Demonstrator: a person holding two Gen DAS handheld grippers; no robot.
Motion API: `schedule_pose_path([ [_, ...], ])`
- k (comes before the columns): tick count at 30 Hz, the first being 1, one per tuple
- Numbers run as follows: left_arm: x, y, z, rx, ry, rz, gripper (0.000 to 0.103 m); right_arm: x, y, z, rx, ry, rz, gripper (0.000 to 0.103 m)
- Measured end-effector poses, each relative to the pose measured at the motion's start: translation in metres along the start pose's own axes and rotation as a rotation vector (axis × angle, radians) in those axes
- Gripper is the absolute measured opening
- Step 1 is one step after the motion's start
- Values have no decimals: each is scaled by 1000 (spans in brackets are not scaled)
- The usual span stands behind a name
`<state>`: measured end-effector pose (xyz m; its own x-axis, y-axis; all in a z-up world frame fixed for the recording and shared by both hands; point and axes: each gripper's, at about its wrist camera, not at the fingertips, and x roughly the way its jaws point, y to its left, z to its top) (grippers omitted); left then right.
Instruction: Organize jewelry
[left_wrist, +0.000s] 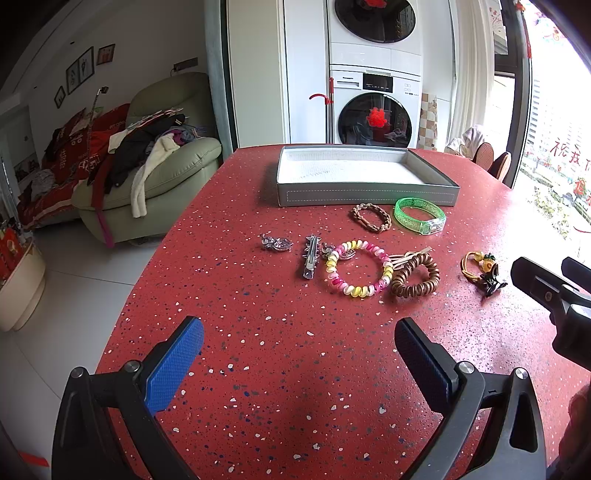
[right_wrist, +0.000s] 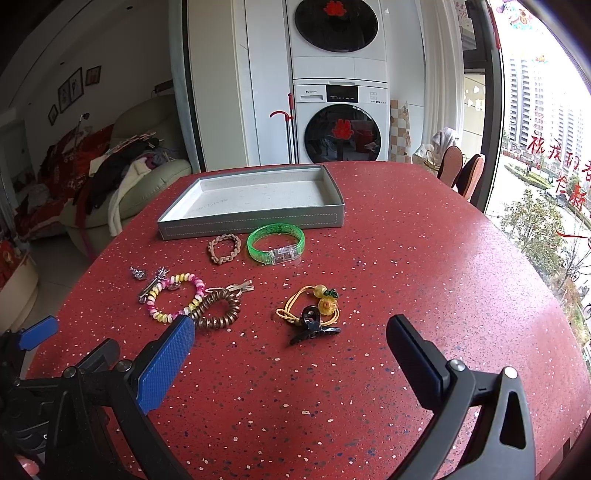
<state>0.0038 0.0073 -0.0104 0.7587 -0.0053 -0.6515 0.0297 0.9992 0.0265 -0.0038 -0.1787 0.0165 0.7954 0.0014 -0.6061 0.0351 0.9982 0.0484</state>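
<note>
1. Nothing is sorted yet, as I judge it: the shallow grey box with the white lining (right_wrist: 251, 199) sits empty at the far side of the red speckled table (right_wrist: 406, 258), and every piece lies outside it on the tabletop.
2. My left gripper (left_wrist: 299, 354) hovers low over the near table with its blue-padded fingers spread wide and nothing between them.
3. My right gripper (right_wrist: 291, 354) is likewise spread wide and empty, above the near edge, with the black claw hair clip (right_wrist: 314, 326) just beyond its gap.
4. Nearest the box, just in front of its near wall, lie the brown braided bracelet (right_wrist: 223, 249) and, to its right, the translucent green bangle with a clear clasp (right_wrist: 276, 244).
5. Nearer and to the left lie a small silver brooch (left_wrist: 275, 242), a silver spiked hair clip (left_wrist: 310, 256), the pink, yellow and white beaded bracelet (left_wrist: 358, 267) and the brown coiled hair tie (left_wrist: 415, 275), the last two touching.
6. To the right, the yellow cord hair tie with flower charms (right_wrist: 310, 302) lies touching the black claw clip.
7. All eight pieces are left to move; the black clip looks the handiest first pick for my right gripper.
</note>
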Motion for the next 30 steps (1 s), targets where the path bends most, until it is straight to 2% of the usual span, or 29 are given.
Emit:
schedule_pose_path([
  [30, 4, -8, -7, 3, 11, -2, 103, -1, 1, -1, 3, 8, 4, 103],
])
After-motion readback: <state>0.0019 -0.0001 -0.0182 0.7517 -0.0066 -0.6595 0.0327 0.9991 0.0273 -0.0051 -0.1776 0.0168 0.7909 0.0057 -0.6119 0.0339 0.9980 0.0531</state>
